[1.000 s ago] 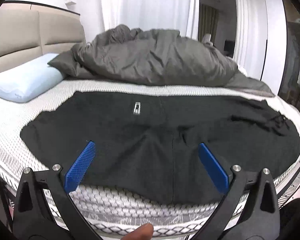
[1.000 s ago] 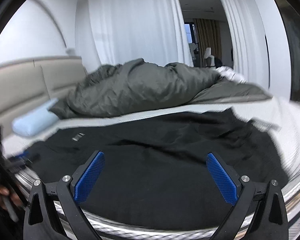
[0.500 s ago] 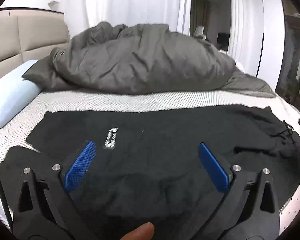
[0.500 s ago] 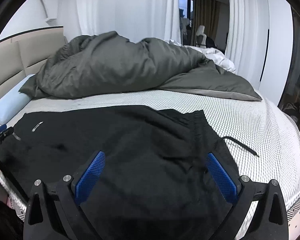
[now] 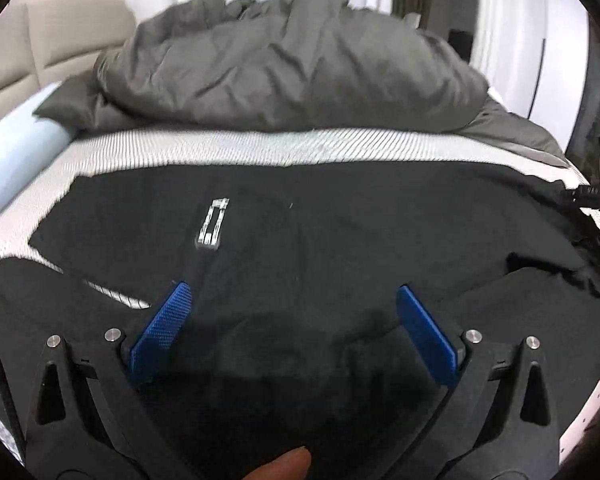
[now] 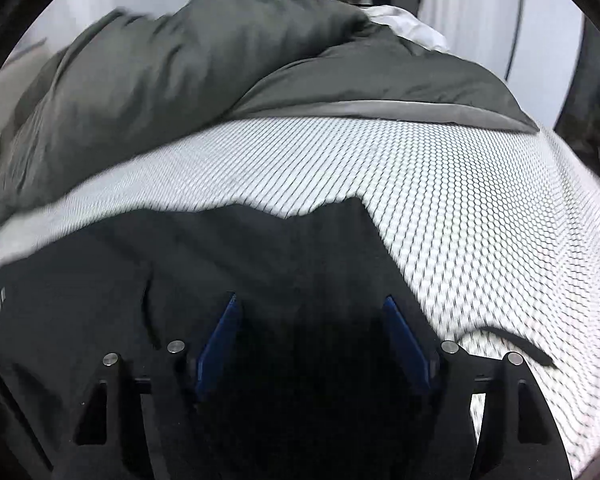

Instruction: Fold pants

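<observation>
Black pants (image 5: 340, 240) lie spread flat across the patterned mattress, a small white logo (image 5: 212, 224) on one leg. My left gripper (image 5: 294, 300) is open, low over the near edge of the pants, with dark cloth between and under its blue pads. In the right wrist view the pants (image 6: 180, 280) fill the lower left, their waist end near the middle, and a black drawstring (image 6: 512, 340) trails onto the mattress. My right gripper (image 6: 312, 308) is partly closed, its jaws still apart, low over the waist cloth.
A crumpled grey duvet (image 5: 292, 64) is heaped across the far side of the bed. A pale blue pillow (image 5: 12, 160) lies at the left by the beige headboard (image 5: 52, 40). Bare honeycomb-patterned mattress (image 6: 440, 184) shows right of the pants. White curtains hang behind.
Both grippers have moved down and forward over the pants. The right gripper's jaws have narrowed from wide open. The left gripper's jaws stay wide.
</observation>
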A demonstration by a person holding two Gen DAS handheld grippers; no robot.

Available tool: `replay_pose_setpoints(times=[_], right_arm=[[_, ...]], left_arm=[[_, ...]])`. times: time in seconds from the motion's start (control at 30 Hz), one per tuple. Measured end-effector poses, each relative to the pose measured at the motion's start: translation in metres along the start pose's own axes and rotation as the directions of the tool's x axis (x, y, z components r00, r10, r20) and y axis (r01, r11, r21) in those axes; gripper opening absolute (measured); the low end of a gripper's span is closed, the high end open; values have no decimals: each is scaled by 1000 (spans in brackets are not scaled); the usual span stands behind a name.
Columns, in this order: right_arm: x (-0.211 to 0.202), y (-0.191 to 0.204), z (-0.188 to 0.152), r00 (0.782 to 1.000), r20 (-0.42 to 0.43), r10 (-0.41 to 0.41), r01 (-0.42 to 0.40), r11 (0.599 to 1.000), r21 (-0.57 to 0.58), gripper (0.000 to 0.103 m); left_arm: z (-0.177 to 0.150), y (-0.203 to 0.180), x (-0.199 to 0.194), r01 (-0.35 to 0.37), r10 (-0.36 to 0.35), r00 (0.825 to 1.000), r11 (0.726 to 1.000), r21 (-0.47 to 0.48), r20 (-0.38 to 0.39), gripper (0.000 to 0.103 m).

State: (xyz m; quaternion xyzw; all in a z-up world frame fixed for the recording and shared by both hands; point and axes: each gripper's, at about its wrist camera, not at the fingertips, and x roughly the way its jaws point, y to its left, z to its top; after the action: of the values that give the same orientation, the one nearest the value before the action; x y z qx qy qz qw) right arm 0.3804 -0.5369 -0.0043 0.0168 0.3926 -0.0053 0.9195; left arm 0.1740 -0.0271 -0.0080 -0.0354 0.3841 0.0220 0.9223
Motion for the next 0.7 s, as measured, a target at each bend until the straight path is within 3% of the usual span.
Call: replay_pose_setpoints(times=[0.07, 0.13, 0.23, 0.27, 0.3, 0.4, 0.43, 0.47, 0.53, 0.6, 0.67, 0.7], right_arm=[[9, -1, 8, 1000, -5, -8, 8, 1000, 7, 75], [21, 0, 15, 999, -30, -30, 30, 1000, 3, 68], [36, 6, 19, 997, -67, -45, 42, 998, -39, 38], [34, 9, 20, 998, -30, -57, 54, 996, -74, 32], [30, 9, 22, 996, 3, -86, 86, 993, -81, 15], [21, -13, 37, 979, 102, -176, 174, 984, 22, 5], [24, -23, 43, 961, 107, -255, 248, 966, 70, 0], [28, -28, 46, 957, 97, -274, 266, 960, 88, 0], [41, -37, 52, 984, 54, -168, 161, 980, 114, 0], [40, -35, 54, 977, 82, -197, 190, 978, 87, 0], [41, -36, 58, 992, 60, -111, 106, 991, 78, 11], [42, -36, 59, 993, 55, -100, 96, 992, 76, 21]], left_arm=[[1, 4, 8, -8, 8, 1000, 1000, -8, -24, 102], [2, 7, 11, 9, -9, 1000, 1000, -21, -24, 102], [2, 13, 12, 20, -21, 1000, 998, -65, -11, 102], [3, 14, 13, 27, -28, 1000, 997, -69, -9, 102], [3, 16, 14, 35, -36, 999, 997, -71, -7, 102], [3, 19, 19, 23, -25, 1000, 996, -82, -16, 102], [3, 20, 20, 26, -27, 1000, 996, -87, -15, 102], [4, 20, 21, 30, -32, 999, 996, -88, -15, 102], [5, 21, 22, 29, -31, 999, 995, -93, -23, 102], [4, 22, 20, 28, -29, 1000, 995, -97, -9, 102], [2, 21, 20, 24, -24, 1000, 996, -84, -8, 102], [3, 21, 20, 19, -20, 1000, 996, -84, -10, 102]])
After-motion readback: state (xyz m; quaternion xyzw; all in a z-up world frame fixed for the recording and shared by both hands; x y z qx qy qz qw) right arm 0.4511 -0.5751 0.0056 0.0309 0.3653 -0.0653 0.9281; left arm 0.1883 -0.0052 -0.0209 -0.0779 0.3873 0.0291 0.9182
